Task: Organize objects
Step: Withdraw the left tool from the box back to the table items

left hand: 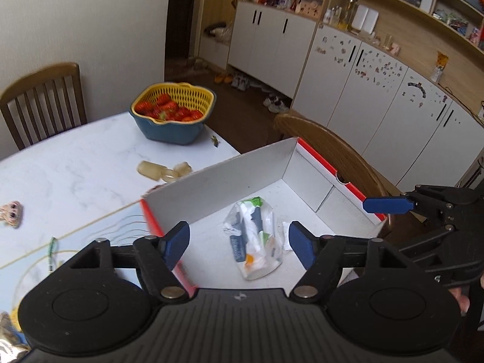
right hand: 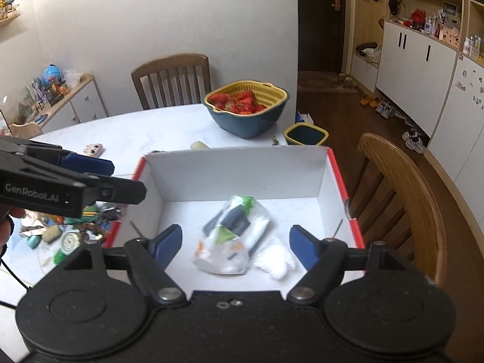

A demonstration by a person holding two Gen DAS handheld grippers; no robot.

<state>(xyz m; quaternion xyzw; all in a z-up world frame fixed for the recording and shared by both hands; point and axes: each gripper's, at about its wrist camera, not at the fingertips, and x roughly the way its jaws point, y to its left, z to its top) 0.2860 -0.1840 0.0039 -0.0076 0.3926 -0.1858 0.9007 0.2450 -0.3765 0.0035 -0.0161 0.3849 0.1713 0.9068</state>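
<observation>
Inside the white box (left hand: 305, 181) with the red rim, on its floor, lies a clear plastic packet (left hand: 254, 236) with green, grey and orange print, and just beside it at four o'clock in the right wrist view sits a small crumpled white piece (right hand: 276, 260). The left gripper (left hand: 239, 245) hangs above the box with its blue pads spread wide and nothing between them; the packet shows in the gap below, untouched. The right gripper (right hand: 236, 246) hangs over the same box, jaws likewise apart and empty, the packet lying beneath them. In the left wrist view the right gripper's blue fingertip pokes in at three o'clock, over the red rim. The box stands on a white marbled table (left hand: 75, 163). At eleven o'clock from the box in the left wrist view stands a blue bowl with a yellow strainer (left hand: 174, 115) full of red strawberries, and between it and the box lie pale translucent pieces (left hand: 163, 171). At nine o'clock in the right wrist view a heap of small toys and wrappers (right hand: 72, 230) lies on the table, left of the box.
</observation>
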